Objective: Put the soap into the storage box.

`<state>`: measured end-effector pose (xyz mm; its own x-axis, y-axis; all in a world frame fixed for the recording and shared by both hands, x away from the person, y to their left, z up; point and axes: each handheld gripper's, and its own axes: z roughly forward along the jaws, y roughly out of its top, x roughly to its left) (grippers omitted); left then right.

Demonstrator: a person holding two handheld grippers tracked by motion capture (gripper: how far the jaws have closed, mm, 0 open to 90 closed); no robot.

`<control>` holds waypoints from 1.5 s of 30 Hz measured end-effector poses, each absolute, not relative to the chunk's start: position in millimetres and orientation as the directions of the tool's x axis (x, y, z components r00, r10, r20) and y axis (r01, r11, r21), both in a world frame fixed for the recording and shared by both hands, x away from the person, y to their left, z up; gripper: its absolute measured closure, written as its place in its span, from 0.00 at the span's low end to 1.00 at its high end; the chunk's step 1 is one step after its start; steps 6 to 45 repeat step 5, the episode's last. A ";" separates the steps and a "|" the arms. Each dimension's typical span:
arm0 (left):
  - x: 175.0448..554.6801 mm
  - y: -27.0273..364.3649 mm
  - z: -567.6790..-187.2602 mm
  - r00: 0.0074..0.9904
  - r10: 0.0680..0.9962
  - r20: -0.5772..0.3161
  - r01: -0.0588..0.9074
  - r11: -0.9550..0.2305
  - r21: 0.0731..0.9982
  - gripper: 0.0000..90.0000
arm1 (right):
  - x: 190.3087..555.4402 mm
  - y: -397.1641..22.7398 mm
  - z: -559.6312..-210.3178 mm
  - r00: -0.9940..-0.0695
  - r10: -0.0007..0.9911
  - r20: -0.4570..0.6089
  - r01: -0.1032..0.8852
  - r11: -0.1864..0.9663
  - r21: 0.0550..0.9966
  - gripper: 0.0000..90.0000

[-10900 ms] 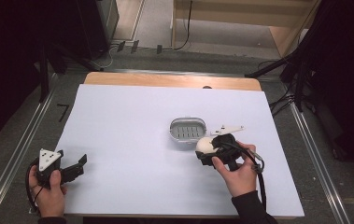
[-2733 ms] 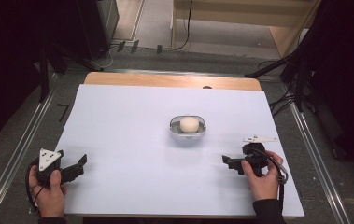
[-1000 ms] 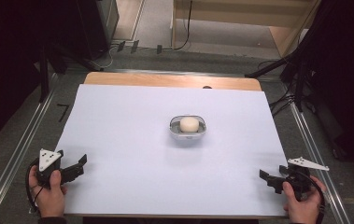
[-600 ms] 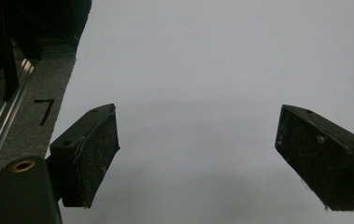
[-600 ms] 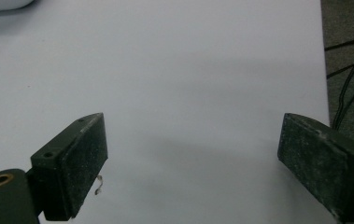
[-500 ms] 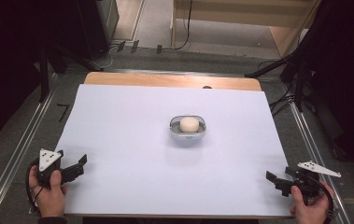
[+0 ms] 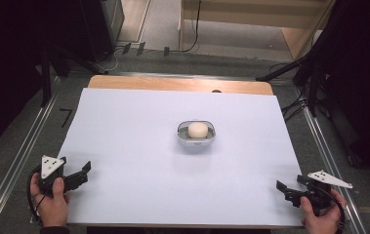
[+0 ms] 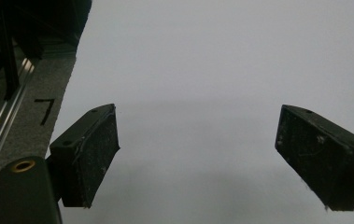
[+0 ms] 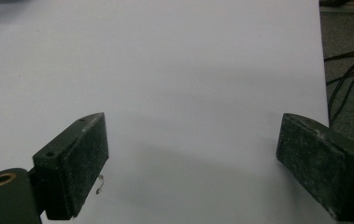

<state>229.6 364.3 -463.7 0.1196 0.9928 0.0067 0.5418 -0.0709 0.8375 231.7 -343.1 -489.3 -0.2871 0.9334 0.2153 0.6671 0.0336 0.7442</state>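
A pale round ball point(image 7: 197, 129) lies in a small grey bowl point(image 7: 183, 137) near the middle of the white table point(image 7: 138, 122). My left gripper point(image 7: 75, 168) rests at the front left corner, open, with bare white surface between its jaws point(image 8: 198, 154). My right gripper point(image 7: 291, 184) sits at the front right corner, far from the bowl. Its jaws stand wide apart and are closing slightly, with nothing between them point(image 9: 191, 158).
A wooden strip point(image 7: 180, 84) borders the table's far edge. Metal rails point(image 7: 21, 146) run along both sides, and cables point(image 7: 363, 78) lie on the floor to the right. The right table edge passes just beside my right gripper.
The ball, held by my right gripper beside the empty bowl at first, now lies in the bowl. My right gripper has drawn back to the front right corner. My left gripper stayed put.
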 end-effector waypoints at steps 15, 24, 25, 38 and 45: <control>229.7 364.7 -463.5 0.117 0.993 0.004 0.544 -0.067 0.836 0.16 | 231.7 -343.4 -490.2 -0.279 0.934 0.222 0.671 0.024 0.741 0.11; 229.7 364.7 -463.5 0.117 0.993 0.004 0.544 -0.067 0.836 0.16 | 231.7 -343.4 -490.2 -0.279 0.934 0.222 0.671 0.024 0.741 0.11; 229.7 364.7 -463.5 0.117 0.993 0.004 0.544 -0.067 0.836 0.16 | 231.7 -343.4 -490.2 -0.279 0.934 0.222 0.671 0.024 0.741 0.11; 229.7 364.7 -463.5 0.117 0.993 0.004 0.544 -0.067 0.836 0.16 | 231.7 -343.4 -490.2 -0.279 0.934 0.222 0.671 0.024 0.741 0.11; 229.7 364.7 -463.5 0.117 0.993 0.004 0.544 -0.067 0.836 0.16 | 231.7 -343.4 -490.2 -0.279 0.934 0.222 0.671 0.024 0.741 0.11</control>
